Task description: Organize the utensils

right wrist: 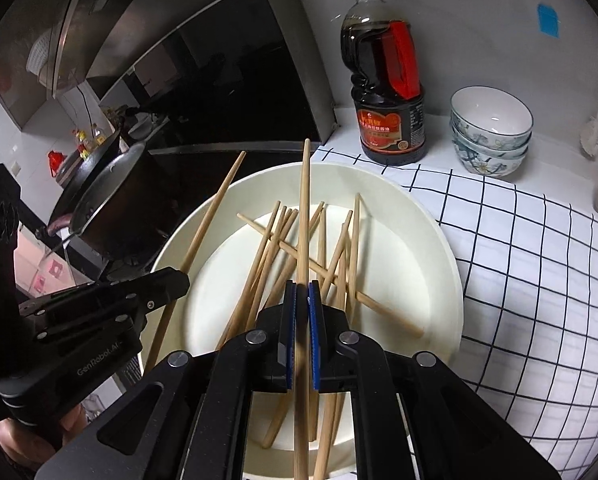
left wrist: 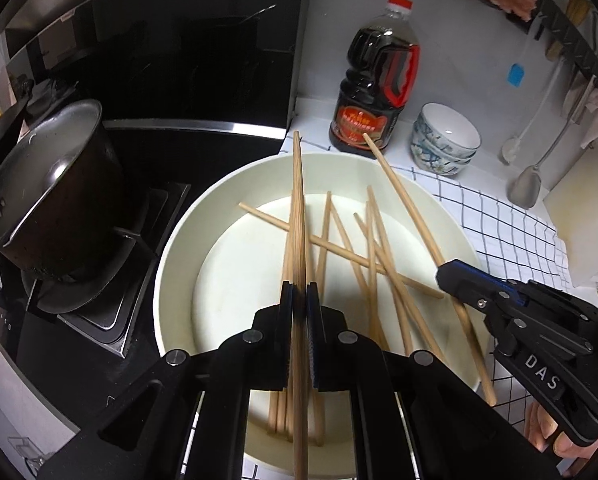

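A wide cream bowl holds several loose wooden chopsticks, crossed over each other. My left gripper is shut on a chopstick that points forward above the bowl. My right gripper is shut on another chopstick, also held above the bowl. In the left wrist view the right gripper comes in from the right with its chopstick. In the right wrist view the left gripper comes in from the left with its chopstick.
A dark soy sauce bottle and stacked patterned bowls stand behind the cream bowl on a checked cloth. A metal pot sits on the stove at left. Ladles hang at right.
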`<state>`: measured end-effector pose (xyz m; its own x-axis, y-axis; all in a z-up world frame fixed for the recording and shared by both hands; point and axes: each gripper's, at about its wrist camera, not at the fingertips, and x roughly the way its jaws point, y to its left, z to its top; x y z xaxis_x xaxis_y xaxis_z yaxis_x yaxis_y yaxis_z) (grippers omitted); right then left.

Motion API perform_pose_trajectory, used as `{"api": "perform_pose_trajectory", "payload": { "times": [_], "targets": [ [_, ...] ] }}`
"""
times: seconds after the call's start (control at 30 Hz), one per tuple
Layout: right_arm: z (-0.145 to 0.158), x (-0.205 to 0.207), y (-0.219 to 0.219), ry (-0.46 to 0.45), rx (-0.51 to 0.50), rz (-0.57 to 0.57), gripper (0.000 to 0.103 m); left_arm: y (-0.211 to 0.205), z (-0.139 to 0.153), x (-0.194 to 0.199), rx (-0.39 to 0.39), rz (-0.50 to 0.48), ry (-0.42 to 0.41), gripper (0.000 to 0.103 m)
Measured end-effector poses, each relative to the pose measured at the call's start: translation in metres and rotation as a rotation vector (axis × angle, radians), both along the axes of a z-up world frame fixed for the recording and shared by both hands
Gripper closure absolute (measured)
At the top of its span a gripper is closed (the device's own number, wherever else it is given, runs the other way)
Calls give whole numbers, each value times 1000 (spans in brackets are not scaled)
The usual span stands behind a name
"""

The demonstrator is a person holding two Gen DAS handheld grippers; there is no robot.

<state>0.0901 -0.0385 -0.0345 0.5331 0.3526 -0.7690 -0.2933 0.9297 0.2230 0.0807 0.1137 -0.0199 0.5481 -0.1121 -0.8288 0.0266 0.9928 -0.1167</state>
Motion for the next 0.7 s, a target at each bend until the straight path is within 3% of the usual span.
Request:
{"api": "perform_pose_trajectory", "payload": {
  "times": [0.07,0.17,0.2,0.23,0.27,0.33,0.7],
  "targets": [
    [-1,1,-1,2,-21,-3,96,4,-3,2,-7,18,22,93],
    [1,-3,-8,-6,-27,-24,77,12,-3,0,-6,53,34,64],
    [2,-6,-11,-16,-32,-35,65,14,-2,-1,3,66,30,42],
    [4,-8,-13,-24,-34,-38,63,16,1,-4,16,84,16,19],
    [5,-11,-15,-34,-39,-40,63,18,5,-8,25,103,-7,13],
    [8,-16,-18,-49,-57,-41,63,20,12,-14,34,120,-39,12],
    [20,-35,-31,-59,-36,-61,58,15,22,-23,30,134,-12,8]
  ]
}}
